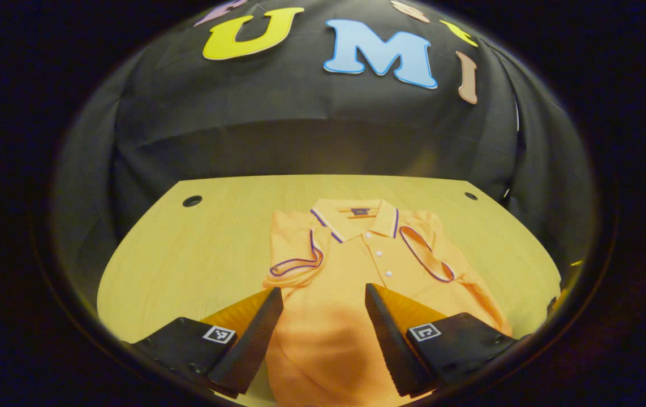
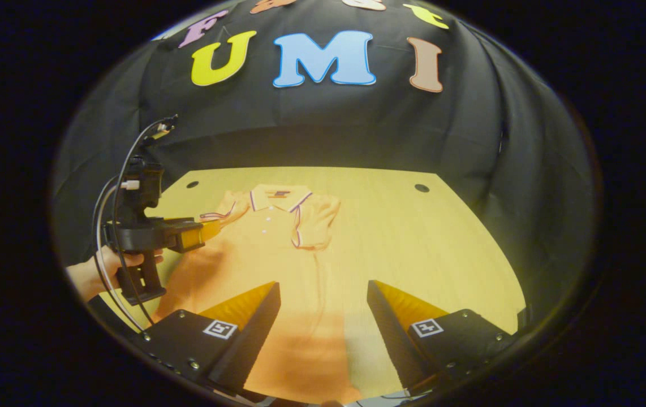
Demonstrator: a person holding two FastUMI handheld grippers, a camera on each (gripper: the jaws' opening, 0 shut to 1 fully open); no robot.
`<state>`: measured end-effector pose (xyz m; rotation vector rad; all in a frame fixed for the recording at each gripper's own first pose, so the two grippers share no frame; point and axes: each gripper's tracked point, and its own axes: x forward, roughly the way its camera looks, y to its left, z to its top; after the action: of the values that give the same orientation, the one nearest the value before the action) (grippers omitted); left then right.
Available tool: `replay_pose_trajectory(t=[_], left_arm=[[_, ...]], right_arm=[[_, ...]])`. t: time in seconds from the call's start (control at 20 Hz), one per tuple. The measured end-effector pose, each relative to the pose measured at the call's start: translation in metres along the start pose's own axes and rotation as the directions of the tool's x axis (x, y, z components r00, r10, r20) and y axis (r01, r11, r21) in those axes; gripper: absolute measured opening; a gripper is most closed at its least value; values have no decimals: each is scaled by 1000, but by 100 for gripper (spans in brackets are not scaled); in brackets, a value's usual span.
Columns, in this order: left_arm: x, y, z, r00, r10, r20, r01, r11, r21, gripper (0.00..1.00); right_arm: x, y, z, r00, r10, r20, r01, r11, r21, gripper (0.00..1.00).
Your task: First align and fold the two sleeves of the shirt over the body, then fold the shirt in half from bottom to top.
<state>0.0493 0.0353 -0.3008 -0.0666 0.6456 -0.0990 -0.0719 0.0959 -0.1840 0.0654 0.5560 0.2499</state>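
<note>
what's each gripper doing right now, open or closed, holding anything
left gripper: open, holding nothing, above the shirt.
right gripper: open, holding nothing, above the shirt's lower part.

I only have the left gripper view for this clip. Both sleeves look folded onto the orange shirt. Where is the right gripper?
Observer: The right gripper hangs over the lower half of the shirt, fingers apart, gripping nothing.
Operator: What is holding the left one?
Observer: A hand grips the handle of the left gripper, with cables looping up behind it.
Operator: Has the bottom fold started?
Observer: Not yet. Under the right gripper the shirt's lower half lies flat on the table.
</note>
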Motion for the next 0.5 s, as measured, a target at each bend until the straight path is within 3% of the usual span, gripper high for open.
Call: replay_pose_trajectory(t=[0.5], left_arm=[[-92, -14, -64, 998, -11, -59, 7, 998, -61, 94]], right_arm=[[-12, -10, -64, 997, 20, -71, -19, 1000, 9, 96]])
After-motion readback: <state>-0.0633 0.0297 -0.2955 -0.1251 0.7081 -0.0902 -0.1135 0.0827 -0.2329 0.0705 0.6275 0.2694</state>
